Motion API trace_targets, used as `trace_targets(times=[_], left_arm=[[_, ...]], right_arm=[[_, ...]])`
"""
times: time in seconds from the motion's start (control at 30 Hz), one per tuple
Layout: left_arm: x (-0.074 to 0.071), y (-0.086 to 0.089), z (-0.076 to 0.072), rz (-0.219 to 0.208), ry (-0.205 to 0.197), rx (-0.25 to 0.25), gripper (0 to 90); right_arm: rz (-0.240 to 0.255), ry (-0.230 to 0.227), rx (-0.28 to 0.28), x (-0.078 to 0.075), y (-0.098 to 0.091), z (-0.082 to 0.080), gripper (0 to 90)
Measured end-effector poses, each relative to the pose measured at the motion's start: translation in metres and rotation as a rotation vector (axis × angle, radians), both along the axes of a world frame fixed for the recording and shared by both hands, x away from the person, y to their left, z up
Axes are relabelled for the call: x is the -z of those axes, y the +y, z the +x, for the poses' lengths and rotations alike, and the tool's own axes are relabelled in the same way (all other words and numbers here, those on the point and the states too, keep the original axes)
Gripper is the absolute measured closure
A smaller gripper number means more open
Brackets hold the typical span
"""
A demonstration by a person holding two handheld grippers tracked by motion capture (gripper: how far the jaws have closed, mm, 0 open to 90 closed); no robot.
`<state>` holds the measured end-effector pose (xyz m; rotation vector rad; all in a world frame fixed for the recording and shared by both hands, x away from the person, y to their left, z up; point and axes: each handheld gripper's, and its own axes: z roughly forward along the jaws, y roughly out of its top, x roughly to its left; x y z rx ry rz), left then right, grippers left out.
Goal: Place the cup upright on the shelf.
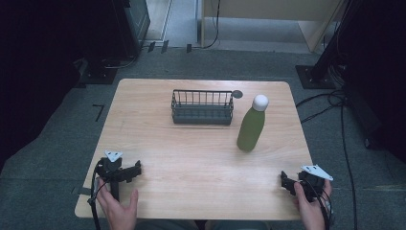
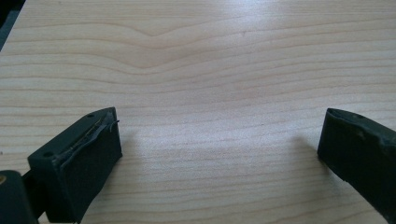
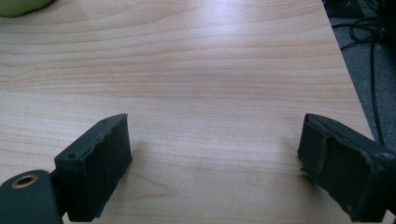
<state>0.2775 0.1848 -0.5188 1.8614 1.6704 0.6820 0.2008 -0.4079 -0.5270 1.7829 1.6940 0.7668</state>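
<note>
The high view looks down over the whole table (image 1: 201, 158); both gripper views skim its wood closely.

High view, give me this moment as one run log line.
left gripper: open, empty, near table edge | right gripper: open, empty | bottle: upright, right of basket | nothing touched

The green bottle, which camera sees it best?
The high view: the whole bottle stands upright on the table, white cap on top, right of the basket. The right gripper view catches just a green edge of it in the top left corner. The left gripper view looks at bare table wood.
</note>
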Motion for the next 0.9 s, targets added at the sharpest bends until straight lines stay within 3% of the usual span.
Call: trace_targets(times=[0.23,0.33,0.5,0.9], left_arm=[[0.0,0.0,0.0,-0.001,0.001,0.0,0.0],[0.0,0.0,0.0,-0.001,0.001,0.0,0.0],[0.0,0.0,0.0,-0.001,0.001,0.0,0.0],[0.0,0.0,0.0,0.0,-0.001,-0.001,0.0]], right_arm=[[0.002,-0.005,0.003,0.0,0.001,-0.001,13.3],[0.0,0.006,-0.025,-0.003,0.003,-0.003,12.9],[0.033,-0.005,-0.047,-0.013,0.007,-0.003,12.8],[0.053,-0.03,-0.11,-0.04,0.023,0.008,12.6]])
